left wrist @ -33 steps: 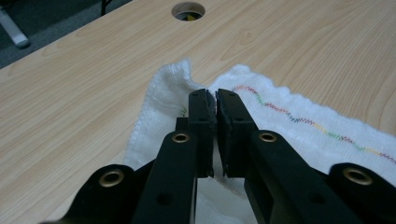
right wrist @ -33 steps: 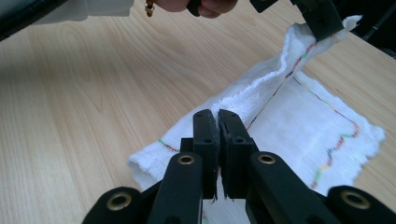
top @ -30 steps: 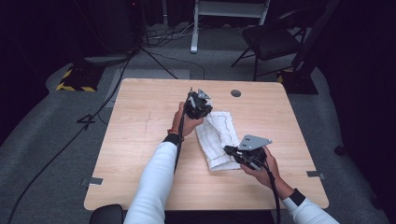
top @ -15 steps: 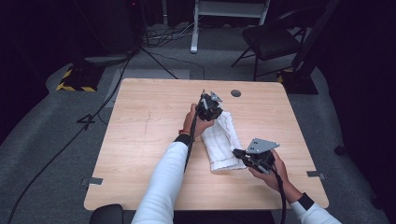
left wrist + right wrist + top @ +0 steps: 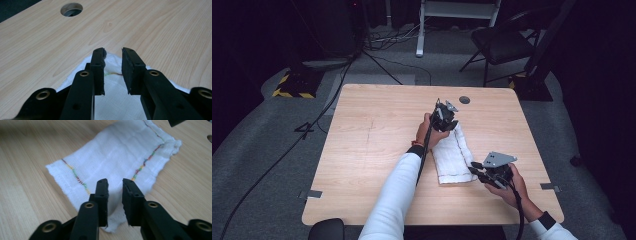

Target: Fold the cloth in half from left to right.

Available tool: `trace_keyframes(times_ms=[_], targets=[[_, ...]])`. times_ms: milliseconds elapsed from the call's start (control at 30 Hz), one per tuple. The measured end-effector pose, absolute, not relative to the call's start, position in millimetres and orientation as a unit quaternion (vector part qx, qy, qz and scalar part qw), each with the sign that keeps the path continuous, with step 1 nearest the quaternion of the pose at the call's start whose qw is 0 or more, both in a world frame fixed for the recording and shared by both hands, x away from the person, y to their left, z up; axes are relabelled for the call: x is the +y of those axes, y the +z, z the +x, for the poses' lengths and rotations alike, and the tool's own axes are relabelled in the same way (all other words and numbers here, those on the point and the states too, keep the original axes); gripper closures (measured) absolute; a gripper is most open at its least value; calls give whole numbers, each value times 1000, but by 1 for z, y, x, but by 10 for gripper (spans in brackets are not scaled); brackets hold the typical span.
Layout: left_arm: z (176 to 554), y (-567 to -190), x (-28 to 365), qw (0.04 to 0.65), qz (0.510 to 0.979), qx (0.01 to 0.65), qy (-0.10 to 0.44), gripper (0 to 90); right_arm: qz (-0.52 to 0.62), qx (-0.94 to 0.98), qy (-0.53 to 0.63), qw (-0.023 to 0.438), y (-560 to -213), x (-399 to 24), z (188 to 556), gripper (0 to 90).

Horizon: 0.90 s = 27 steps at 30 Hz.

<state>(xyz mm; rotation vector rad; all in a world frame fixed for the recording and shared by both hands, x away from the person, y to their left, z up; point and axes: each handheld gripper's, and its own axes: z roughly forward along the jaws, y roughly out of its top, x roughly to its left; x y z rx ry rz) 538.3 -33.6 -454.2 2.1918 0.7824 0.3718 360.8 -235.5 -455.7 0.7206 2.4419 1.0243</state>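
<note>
Folded white cloth point(image 5: 453, 157) is lying toward the table's point(image 5: 362, 150) right edge as your left gripper point(image 5: 113, 58) and right gripper point(image 5: 115, 185), jaws just parting narrowly, are releasing its far and near ends; fabric may be clinging to a pad and undoing the fold as you withdraw.

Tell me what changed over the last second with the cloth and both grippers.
Both grippers carried the white cloth rightward across the table; the left gripper and right gripper have just been opening, releasing its ends. The cloth is now folded narrower, flat. The hands remain at opposite ends.
</note>
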Motion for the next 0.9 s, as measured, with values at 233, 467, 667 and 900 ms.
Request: trace_keyframes(times_ms=[233, 467, 667, 900], targets=[[508, -452, -24, 347, 880, 279, 164, 427, 289, 863, 364, 198, -459, -254, 363, 568], [462, -455, -4, 346, 896, 235, 147, 267, 296, 860, 367, 198, -459, -260, 372, 511], [426, -468, 5, 321, 919, 197, 118, 317, 285, 878, 341, 176, -470, -257, 391, 495], [416, -485, 3, 305, 927, 191, 109, 316, 291, 883, 334, 154, -480, -257, 402, 491]])
